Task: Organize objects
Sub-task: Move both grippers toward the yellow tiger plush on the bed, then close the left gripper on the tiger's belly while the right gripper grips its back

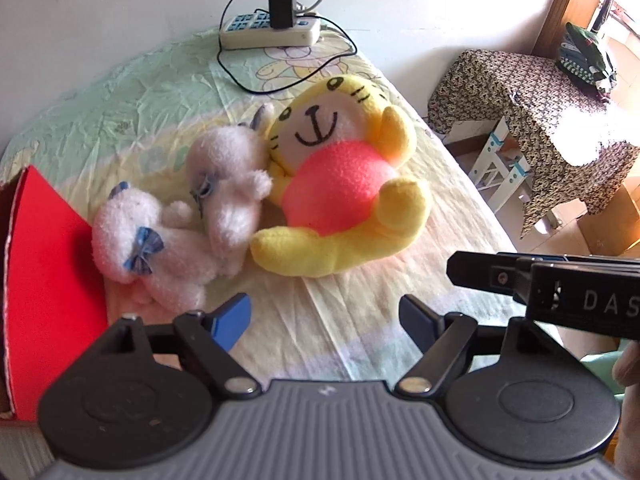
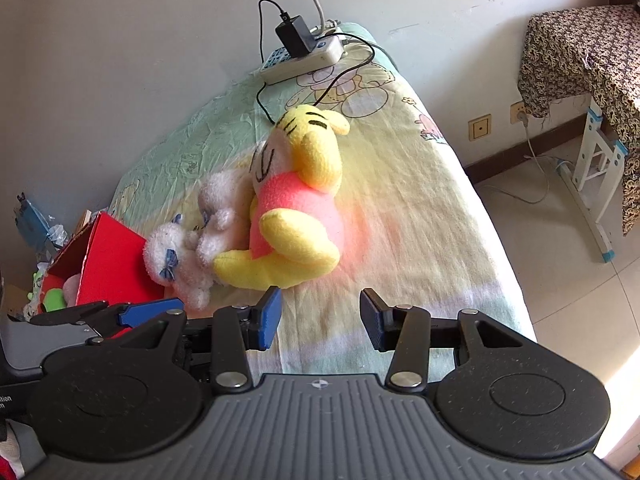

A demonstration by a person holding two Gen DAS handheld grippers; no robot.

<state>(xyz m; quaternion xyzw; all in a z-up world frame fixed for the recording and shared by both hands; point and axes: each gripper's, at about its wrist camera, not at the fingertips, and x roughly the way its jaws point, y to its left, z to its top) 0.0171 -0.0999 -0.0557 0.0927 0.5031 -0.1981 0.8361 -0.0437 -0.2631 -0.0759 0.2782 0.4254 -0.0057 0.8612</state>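
Observation:
A yellow plush tiger [image 1: 340,184] with a pink belly lies on the bed; it also shows in the right wrist view [image 2: 296,208]. Two white plush bears lie to its left: one beside its head [image 1: 228,176] [image 2: 218,204], one nearer the red box [image 1: 140,244] [image 2: 172,260]. My left gripper [image 1: 324,320] is open and empty, just short of the toys. My right gripper [image 2: 320,316] is open and empty, in front of the tiger's legs. The right gripper's side [image 1: 560,284] shows in the left wrist view, and the left gripper [image 2: 120,316] in the right wrist view.
A red box [image 1: 48,280] [image 2: 104,264] stands at the bed's left edge with small toys inside. A power strip [image 1: 272,28] [image 2: 304,56] with a charger and cable lies at the far end. A cloth-covered table [image 1: 540,120] stands to the right across the floor.

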